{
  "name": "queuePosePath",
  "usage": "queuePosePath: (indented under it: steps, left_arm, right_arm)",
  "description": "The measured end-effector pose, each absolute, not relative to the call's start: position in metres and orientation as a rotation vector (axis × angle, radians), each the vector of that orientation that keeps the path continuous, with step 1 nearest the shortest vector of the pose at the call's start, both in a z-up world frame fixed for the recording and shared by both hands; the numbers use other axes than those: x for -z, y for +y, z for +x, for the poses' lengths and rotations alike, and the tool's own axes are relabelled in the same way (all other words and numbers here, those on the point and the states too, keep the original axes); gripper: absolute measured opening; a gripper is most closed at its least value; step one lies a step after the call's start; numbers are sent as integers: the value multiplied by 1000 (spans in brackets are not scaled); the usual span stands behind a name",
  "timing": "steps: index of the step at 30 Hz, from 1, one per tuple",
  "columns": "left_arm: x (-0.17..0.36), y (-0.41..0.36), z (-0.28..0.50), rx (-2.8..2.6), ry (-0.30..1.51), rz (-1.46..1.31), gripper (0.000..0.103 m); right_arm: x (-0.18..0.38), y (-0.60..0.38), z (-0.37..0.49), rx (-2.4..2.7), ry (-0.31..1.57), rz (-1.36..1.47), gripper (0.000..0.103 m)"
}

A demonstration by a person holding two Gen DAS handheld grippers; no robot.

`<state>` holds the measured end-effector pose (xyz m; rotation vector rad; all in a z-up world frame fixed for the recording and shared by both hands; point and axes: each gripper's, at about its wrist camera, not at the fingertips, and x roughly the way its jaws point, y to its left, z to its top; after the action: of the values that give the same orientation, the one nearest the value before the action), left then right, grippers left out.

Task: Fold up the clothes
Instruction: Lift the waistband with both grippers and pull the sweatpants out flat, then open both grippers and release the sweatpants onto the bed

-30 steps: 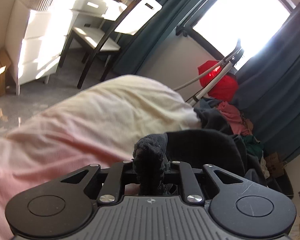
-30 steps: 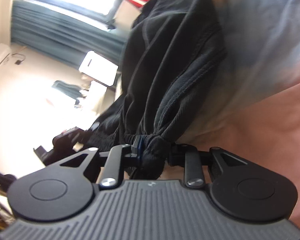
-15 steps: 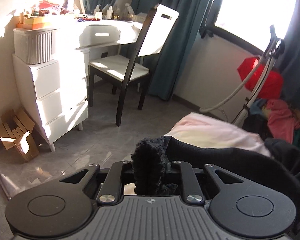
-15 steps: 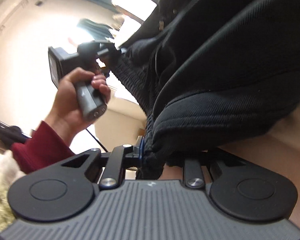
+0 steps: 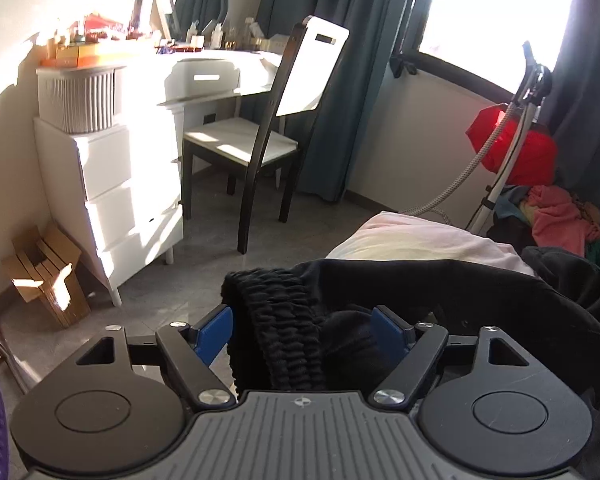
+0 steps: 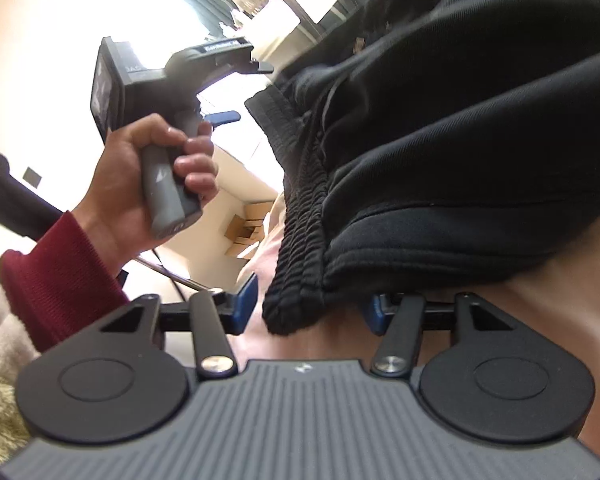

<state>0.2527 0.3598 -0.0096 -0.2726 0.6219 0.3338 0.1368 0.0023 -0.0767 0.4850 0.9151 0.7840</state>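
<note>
Two grippers flank one black garment (image 5: 440, 292), apparently trousers with a ribbed elastic waistband (image 5: 280, 332), which lies bunched over a pale pink bed cover (image 5: 412, 236). Beyond the bed edge in the left wrist view stand a white dressing table with drawers (image 5: 120, 184), a dark-framed chair with a white back (image 5: 276, 136), teal curtains (image 5: 352, 60) and a heap of coloured clothes (image 5: 556, 216) under a red bag (image 5: 516, 148). Smaller still, the left gripper (image 5: 302, 330) has its jaws opening, the blue pads standing clear on either side of the waistband fold that sits between them. The right gripper (image 6: 310, 306) is likewise opening; a corner of the waistband (image 6: 300, 248) hangs between its blue pads without being pinched. In the right wrist view a hand (image 6: 140, 184) in a dark red sleeve (image 6: 56, 280) holds the other gripper's grey handle (image 6: 168, 196)
</note>
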Motion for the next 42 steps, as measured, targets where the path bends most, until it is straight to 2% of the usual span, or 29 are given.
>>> queuePosePath:
  steps: [8, 15, 18, 22, 24, 25, 26, 42]
  left_arm:
    - [-38, 241, 145, -188, 497, -193, 86]
    - [-39, 135, 72, -52, 443, -171, 87]
    - [-27, 101, 53, -26, 395, -108, 90]
    - [-4, 84, 41, 18, 365, -100, 93]
    - [8, 85, 42, 14, 379, -107, 93]
    - [12, 86, 44, 8, 391, -113, 93]
    - [15, 87, 47, 1, 405, -118, 93]
    - [49, 77, 81, -3, 490, -31, 101]
  right_arm:
    - [3, -93, 76, -618, 634, 300, 58]
    - [-36, -199, 54, -431, 458, 212, 58]
    - [-28, -220, 58, -357, 402, 182, 58]
    - [-11, -240, 59, -264, 336, 182, 58]
    - [-5, -245, 60, -234, 319, 213, 70]
    - [-3, -246, 60, -222, 311, 230, 80]
    - [-2, -247, 61, -212, 305, 245, 83]
    - [0, -272, 64, -154, 324, 343, 81]
